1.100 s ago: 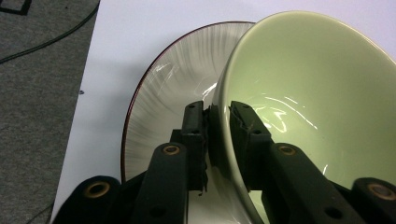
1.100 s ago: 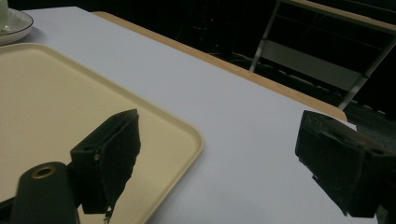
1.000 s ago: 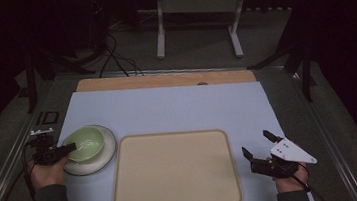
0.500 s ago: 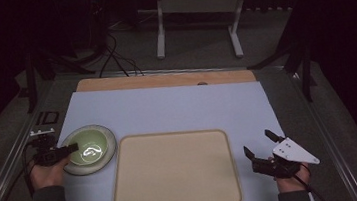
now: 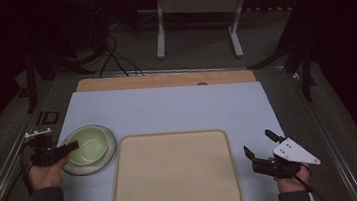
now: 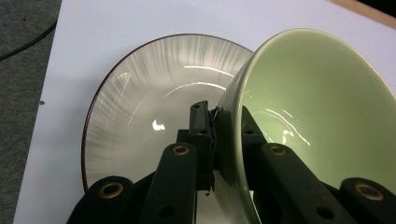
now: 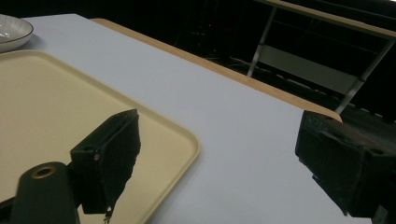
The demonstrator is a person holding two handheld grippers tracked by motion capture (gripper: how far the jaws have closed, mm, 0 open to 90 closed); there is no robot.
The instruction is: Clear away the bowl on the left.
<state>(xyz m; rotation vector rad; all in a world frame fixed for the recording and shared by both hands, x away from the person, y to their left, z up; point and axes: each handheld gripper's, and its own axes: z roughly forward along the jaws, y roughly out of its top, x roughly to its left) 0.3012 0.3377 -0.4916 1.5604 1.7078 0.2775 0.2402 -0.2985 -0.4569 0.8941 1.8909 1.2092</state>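
Pale green glazed bowl (image 6: 317,116), glossy, tilted over streaked grey plate (image 6: 140,107); left tongs (image 6: 217,135) clamped on rim; right tongs (image 7: 215,163) wide open, empty.

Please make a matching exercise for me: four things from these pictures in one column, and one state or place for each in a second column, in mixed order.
Things:
1. green bowl
2. grey plate
3. beige tray
4. right tongs

States:
a. open, holding nothing
b. lies empty in the middle of the table
c. pinched at its rim and tilted
d. lies under the bowl

Pairs: 1-c, 2-d, 3-b, 4-a
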